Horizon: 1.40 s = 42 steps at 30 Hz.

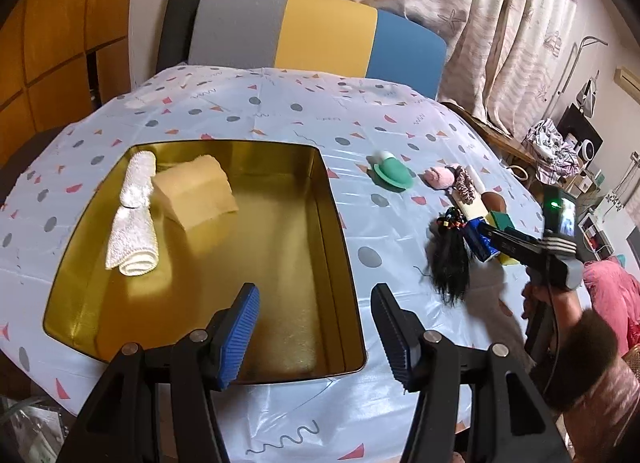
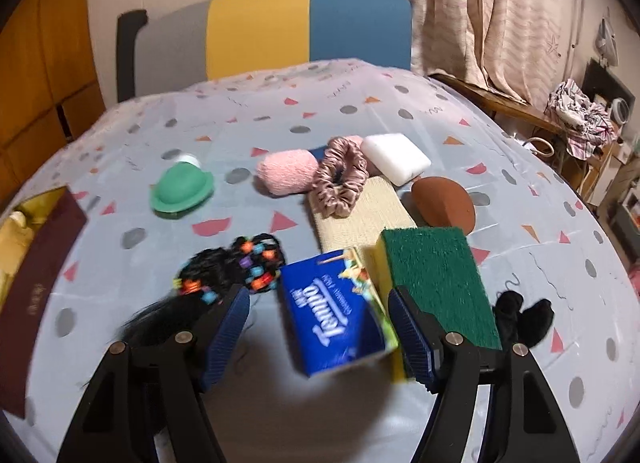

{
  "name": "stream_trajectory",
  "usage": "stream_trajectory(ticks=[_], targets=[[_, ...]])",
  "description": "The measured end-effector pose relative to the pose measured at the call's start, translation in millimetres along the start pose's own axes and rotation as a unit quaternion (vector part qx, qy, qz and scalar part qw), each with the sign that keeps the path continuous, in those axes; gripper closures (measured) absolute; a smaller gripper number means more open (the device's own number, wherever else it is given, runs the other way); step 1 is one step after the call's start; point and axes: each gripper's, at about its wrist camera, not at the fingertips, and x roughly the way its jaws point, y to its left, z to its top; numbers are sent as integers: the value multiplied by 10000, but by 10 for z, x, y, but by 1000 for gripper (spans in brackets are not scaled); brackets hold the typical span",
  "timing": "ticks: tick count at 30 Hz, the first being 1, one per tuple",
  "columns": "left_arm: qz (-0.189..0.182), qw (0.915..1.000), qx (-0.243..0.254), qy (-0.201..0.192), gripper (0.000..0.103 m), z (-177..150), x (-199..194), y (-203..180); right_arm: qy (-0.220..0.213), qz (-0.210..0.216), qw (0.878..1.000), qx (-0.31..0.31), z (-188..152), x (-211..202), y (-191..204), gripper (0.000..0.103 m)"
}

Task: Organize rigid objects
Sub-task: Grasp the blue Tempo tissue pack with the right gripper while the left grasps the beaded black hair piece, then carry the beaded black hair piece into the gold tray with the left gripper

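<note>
1. Blue plastic wrap marks the tissue pack (image 2: pixel 338 313), which lies on the desk (image 2: pixel 360 111) between the jaws of the right gripper (image 2: pixel 320 337); the pads are not yet pressed on it and the jaws are closing.
2. Its long axis is seen running from about 5 o'clock up to 11 o'clock in the right wrist view, so the jaws sit across its short width, the right pad nearly at its edge.
3. The pack is judged nearer the right hand; in the left wrist view the right gripper is found at 3 o'clock, well apart from the gold tin (image 1: pixel 208 347).
4. The left gripper (image 1: pixel 316 337) hangs released and empty over the near wall of the tin, where a white rolled towel (image 1: pixel 134 215) and a tan folded cloth (image 1: pixel 196 195) are laid.
5. Crowding is noted: a green scouring sponge (image 2: pixel 434 283) lies just beside the pack at 2 o'clock, and a black hairpiece with coloured beads (image 2: pixel 224 275) at 10 o'clock.
6. Farther off, a green hat-shaped piece (image 2: pixel 182 189), a pink scrunchie (image 2: pixel 340 179) and a white block (image 2: pixel 396 159) are seen at 11 to 1 o'clock.
7. The sponge is judged the likeliest thing to be caught by the right pad.
</note>
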Motion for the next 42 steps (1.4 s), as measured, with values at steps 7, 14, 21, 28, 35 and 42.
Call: stream_trajectory(ticks=[7,14,21,28,35,42], targets=[[52,9999,126,102,44,24,58,-83,188,-25,9998,31,-74,232,-47,30],[-121,9985,518,140,44,211,218,-417,286,241,9991,196,-151,261,-106,50],[-361,9965,721,227,43,584,540,-789,219,409,9965,691,-396,68,-235,50],[-504,9841,1379,999,38,752,1308,-1446,104,276,9970,722,-464,34,-208,50],[-593,9682,1907,1508,37,687,1907,-1973,21,297,9966,767,-484,41,-229,50],[-446,9667,1934,1618,37,637,2371,-2076,-38,346,9957,855,-501,43,-253,50]])
